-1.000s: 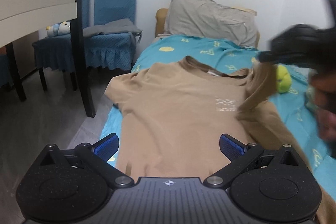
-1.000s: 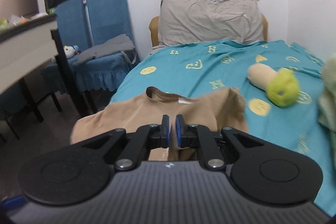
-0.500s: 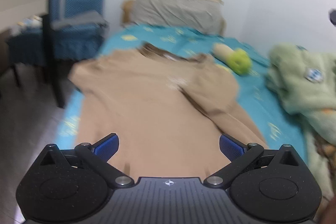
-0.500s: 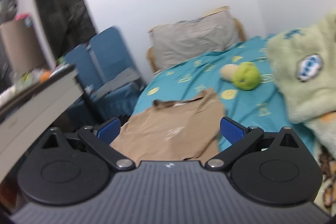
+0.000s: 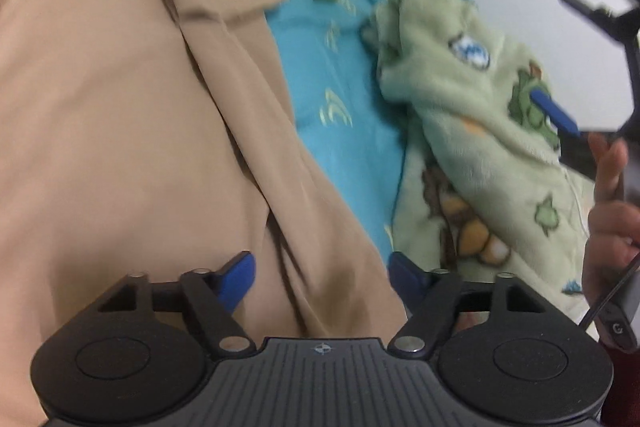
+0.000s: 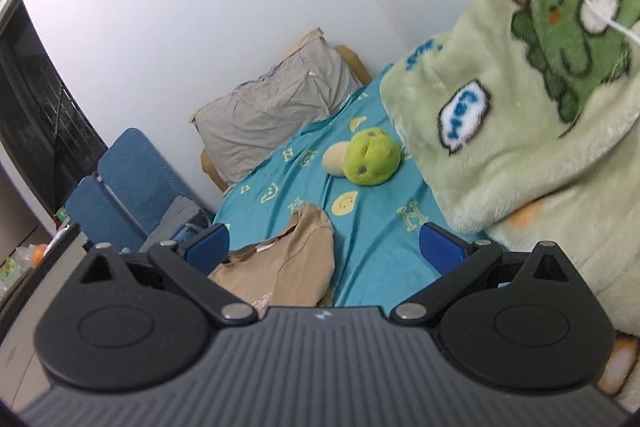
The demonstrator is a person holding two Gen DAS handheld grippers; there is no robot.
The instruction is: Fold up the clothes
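Note:
A tan T-shirt (image 5: pixel 120 115) lies flat on the teal bedsheet (image 5: pixel 340 95), its right sleeve folded inward over the chest. My left gripper (image 5: pixel 322 273) is open and empty, low over the shirt's right edge near the hem. My right gripper (image 6: pixel 324 245) is open and empty, held up to the right of the shirt; one of its blue pads (image 5: pixel 554 111) shows in the left wrist view. The shirt's collar end (image 6: pixel 280 263) shows in the right wrist view.
A green plush blanket (image 5: pixel 472 107) is heaped on the bed right of the shirt; it also fills the right wrist view (image 6: pixel 520 115). A green and cream plush toy (image 6: pixel 370 157) and a grey pillow (image 6: pixel 272 115) lie further up. Blue chairs (image 6: pixel 128 195) stand beside the bed.
My right gripper opened, let go of the folded sleeve and pulled back to the right. My left gripper swung right and down to the shirt's right edge.

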